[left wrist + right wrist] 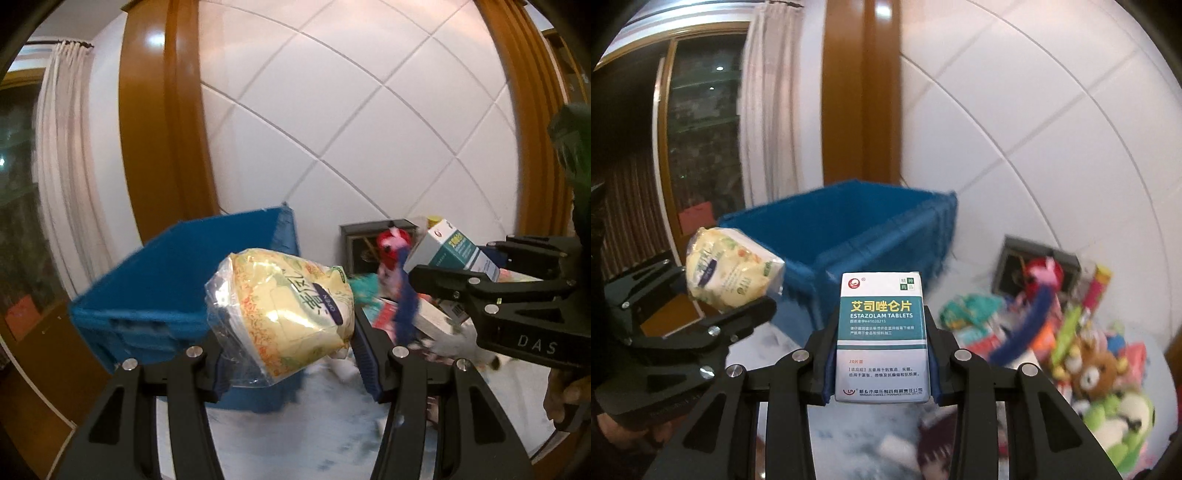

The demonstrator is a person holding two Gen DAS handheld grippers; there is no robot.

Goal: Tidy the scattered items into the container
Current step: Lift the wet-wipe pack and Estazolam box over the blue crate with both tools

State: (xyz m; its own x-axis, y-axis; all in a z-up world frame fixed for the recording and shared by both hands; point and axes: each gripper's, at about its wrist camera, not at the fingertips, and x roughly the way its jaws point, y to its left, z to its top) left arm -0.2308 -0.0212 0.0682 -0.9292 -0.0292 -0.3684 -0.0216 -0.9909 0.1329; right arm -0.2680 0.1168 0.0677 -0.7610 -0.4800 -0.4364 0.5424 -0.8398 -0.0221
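White tiled flooring runs under everything, with wood trim and a pale curtain (764,110) at the far edge. Nearest the left wrist camera, the left gripper (291,332) is clamped on a yellow tissue pack (291,306) in clear wrap, its pads pressing both sides and the pack raised off the floor. Nearest the right wrist camera, the right gripper (882,354) is closed on a white and teal tablet box (882,336), held upright with its printed face toward the lens. Each tool shows in the other's view: the right one at the right of the left view, the left one at the lower left of the right view. Just beyond both held items sits the blue container (849,229), open-topped, its inside showing nothing that can be made out. To its right, well apart from it, lies a blurred pile of toys (1089,362) with a brown bear plush (1097,373), a green plush (1123,417) and a dark picture frame (1015,266) behind them.
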